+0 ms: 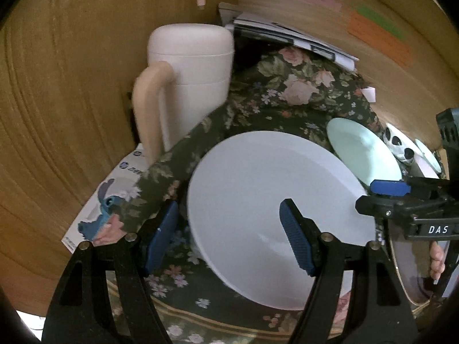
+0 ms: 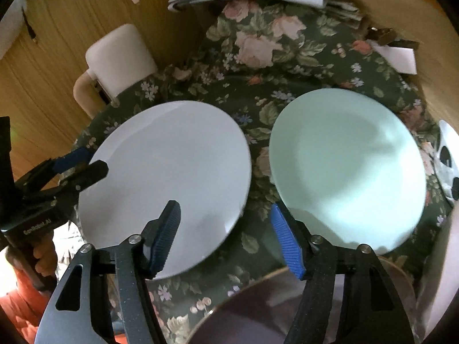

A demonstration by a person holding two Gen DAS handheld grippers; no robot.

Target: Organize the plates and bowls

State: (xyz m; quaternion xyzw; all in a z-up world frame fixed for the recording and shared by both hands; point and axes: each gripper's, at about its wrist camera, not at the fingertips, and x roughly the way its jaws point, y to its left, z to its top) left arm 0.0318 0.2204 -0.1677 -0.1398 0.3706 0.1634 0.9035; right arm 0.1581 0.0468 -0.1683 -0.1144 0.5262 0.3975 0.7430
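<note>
A white plate (image 1: 266, 218) (image 2: 169, 180) lies on the floral cloth (image 1: 258, 94). A pale green plate (image 1: 361, 149) (image 2: 347, 169) lies to its right. A black-and-white patterned bowl (image 1: 400, 146) (image 2: 447, 163) sits further right. My left gripper (image 1: 229, 235) is open, its jaws straddling the white plate's left edge; it also shows in the right wrist view (image 2: 74, 163). My right gripper (image 2: 226, 240) is open and empty over the gap between the two plates; it also shows in the left wrist view (image 1: 381, 195).
A white jug with a beige handle (image 1: 183, 86) stands at the back left against the wooden wall. Stacked papers (image 1: 289, 37) lie at the back. A gold-rimmed plate (image 2: 258, 309) sits at the front. A cartoon box (image 1: 106, 197) lies at the left.
</note>
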